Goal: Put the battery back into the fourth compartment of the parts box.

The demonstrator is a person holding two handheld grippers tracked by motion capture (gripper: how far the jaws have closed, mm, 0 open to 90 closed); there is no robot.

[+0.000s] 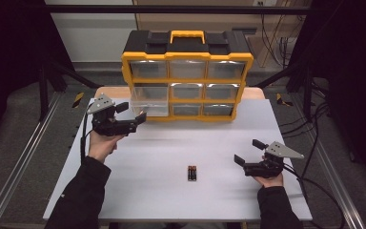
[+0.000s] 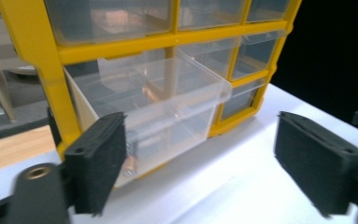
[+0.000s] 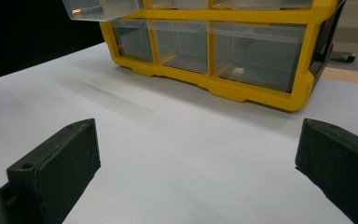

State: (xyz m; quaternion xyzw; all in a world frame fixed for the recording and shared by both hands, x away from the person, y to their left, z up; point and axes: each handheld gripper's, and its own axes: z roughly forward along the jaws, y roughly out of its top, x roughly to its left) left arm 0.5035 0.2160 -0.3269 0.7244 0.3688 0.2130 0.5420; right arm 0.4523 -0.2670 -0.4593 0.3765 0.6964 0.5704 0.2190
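Clear plastic drawer (image 1: 148, 101) stands pulled out of organiser (image 1: 187, 76), table's 11 o'clock, ready for loading | left gripper (image 1: 142, 117) beside drawer front, jaws wide, empty | right gripper (image 1: 249, 151) at 4 o'clock, wide, idle | batteries (image 1: 192, 172) at 6 o'clock, awaiting pickup

Parts cut off, blurred or too small to read

In the high view the batteries (image 1: 192, 172) are too small to tell their number or markings. In the left gripper view the organizer (image 2: 32, 56) is cut off by the top and left edges, and a small brownish thing behind the pulled-out drawer (image 2: 168, 102) wall is too blurred to name. In the right gripper view the drawer is cut off by the top edge.
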